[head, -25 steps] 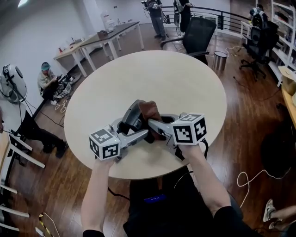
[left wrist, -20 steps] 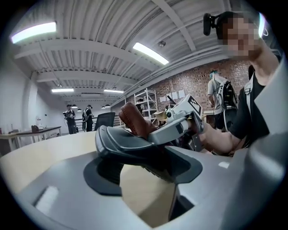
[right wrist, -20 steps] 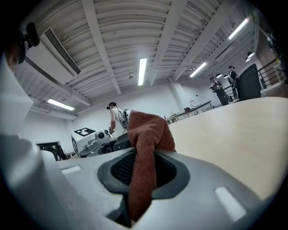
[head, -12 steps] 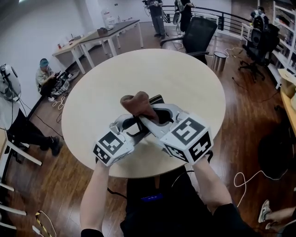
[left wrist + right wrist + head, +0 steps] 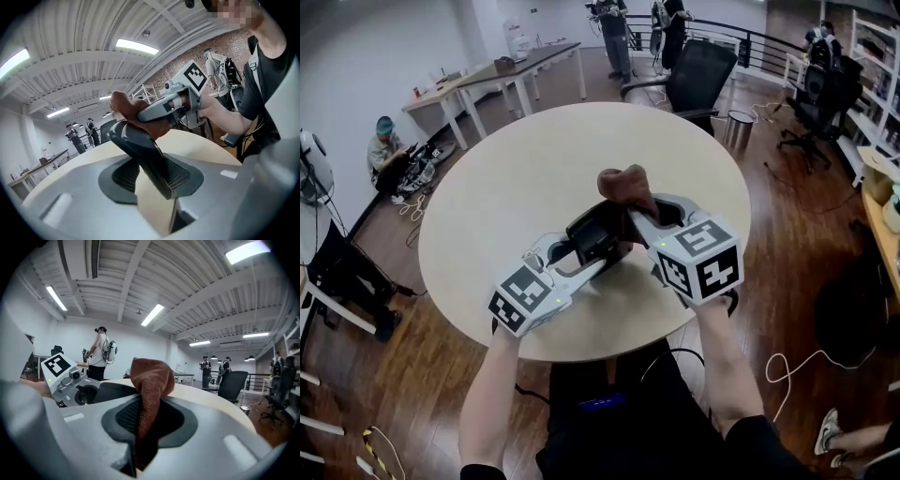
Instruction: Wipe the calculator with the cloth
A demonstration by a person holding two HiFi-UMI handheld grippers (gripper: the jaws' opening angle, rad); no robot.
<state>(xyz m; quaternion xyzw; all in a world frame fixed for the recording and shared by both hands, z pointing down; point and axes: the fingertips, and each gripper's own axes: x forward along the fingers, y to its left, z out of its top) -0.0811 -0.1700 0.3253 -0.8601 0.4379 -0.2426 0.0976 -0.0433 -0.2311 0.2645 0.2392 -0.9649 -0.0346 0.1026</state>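
You have the brown terry cloth [image 5: 623,185] clenched in your right claw [image 5: 645,214], bunched up at the far end of the dark, flat plastic calculator [image 5: 596,234] and seemingly touching it. Your left claw [image 5: 579,255] has just been closing and now grasps that calculator, tilted over the round pale surface [image 5: 506,187]. Wiping looks barely begun, with most of the face left. The casing reads dark and smooth, and its keys can't be made out.
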